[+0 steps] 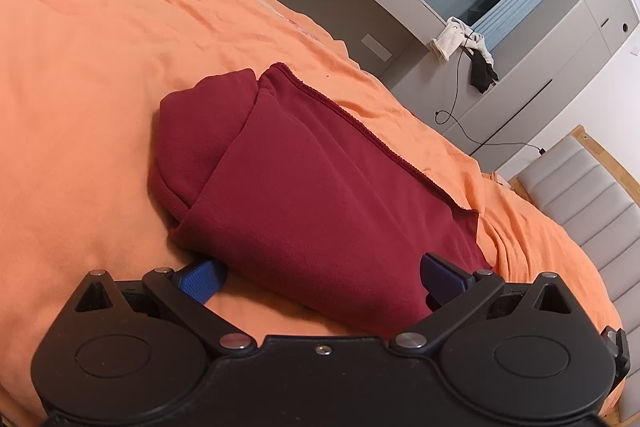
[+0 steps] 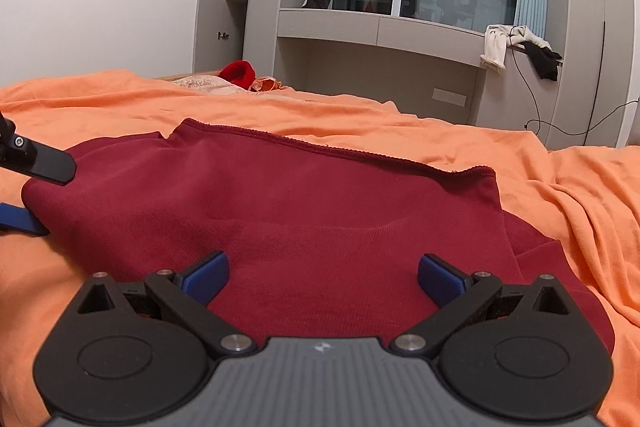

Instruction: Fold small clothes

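Note:
A dark red garment (image 1: 304, 183) lies folded on the orange bed sheet (image 1: 100, 67), with a stitched hem along its far edge. My left gripper (image 1: 320, 277) is open at the garment's near edge; its left blue finger (image 1: 200, 277) sits partly under the cloth. In the right wrist view the garment (image 2: 300, 195) fills the middle. My right gripper (image 2: 322, 277) is open, jaws wide, just above the cloth's near part. The left gripper's finger (image 2: 20, 221) shows at that view's left edge, at the garment's left side.
A bright red item (image 2: 238, 71) and a lacy pillow (image 2: 208, 83) lie at the bed's far end. A grey window desk (image 2: 380, 27) holds draped white and black clothes (image 2: 520, 45), with a cable (image 2: 532, 95) hanging down. A padded headboard (image 1: 588, 195) is at the right.

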{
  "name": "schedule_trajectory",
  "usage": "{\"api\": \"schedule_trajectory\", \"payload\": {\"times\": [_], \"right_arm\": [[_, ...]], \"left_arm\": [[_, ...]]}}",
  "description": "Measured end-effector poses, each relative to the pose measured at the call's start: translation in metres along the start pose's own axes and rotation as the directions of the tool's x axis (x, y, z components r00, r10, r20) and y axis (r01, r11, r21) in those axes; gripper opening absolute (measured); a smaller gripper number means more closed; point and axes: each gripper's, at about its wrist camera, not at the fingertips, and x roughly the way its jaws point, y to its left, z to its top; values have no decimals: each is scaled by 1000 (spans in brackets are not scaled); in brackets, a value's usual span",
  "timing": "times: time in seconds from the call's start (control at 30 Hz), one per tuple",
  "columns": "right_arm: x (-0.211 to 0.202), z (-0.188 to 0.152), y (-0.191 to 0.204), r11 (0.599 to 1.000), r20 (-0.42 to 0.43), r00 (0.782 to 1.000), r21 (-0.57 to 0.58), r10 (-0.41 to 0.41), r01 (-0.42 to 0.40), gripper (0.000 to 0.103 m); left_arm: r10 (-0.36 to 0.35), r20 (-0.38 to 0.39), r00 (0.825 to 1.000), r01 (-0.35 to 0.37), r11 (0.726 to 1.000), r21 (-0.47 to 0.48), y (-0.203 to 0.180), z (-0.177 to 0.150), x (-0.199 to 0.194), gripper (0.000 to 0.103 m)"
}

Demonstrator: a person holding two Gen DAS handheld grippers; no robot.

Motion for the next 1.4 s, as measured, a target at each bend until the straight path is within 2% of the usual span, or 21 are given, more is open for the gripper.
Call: {"api": "schedule_trajectory", "payload": {"times": [0.13,0.37,0.57,0.67,0.8,0.93,1.2,1.3,1.4], "right_arm": [[0,0,0,1000,1,1000,-2,-1,1,103],[0,0,-1,1000,2,1000,-2,-1,1,103],[0,0,-2,1000,3,1000,-3,-1,1,103],[0,0,-2,1000,4,1000,-4,-2,2,103],[0,-1,-3,1000,3,1000,-4,-2,2,103],[0,0,-4,1000,6,1000,-6,-4,4,103],[0,-1,-4,1000,9,1000,-11,-9,9,103],[-1,-1,-3,1000,11,1000,-10,-7,7,103],[-9,0,-5,1000,61,998,7,22,-23,103]], "left_arm": [[3,7,1000,-3,1000,-9,2,-1,-1,102],[25,4,1000,-25,999,37,-3,-3,2,102],[25,52,998,-25,1000,-4,2,-1,5,102],[67,96,993,-65,998,-24,0,2,14,102],[146,140,979,-152,988,36,-11,3,33,102],[155,174,972,-167,984,54,-14,1,32,102],[147,198,969,-159,986,48,-11,-2,25,98],[156,208,966,-166,986,33,-9,-2,22,92],[172,218,961,-179,984,12,-7,-3,18,84]]}}
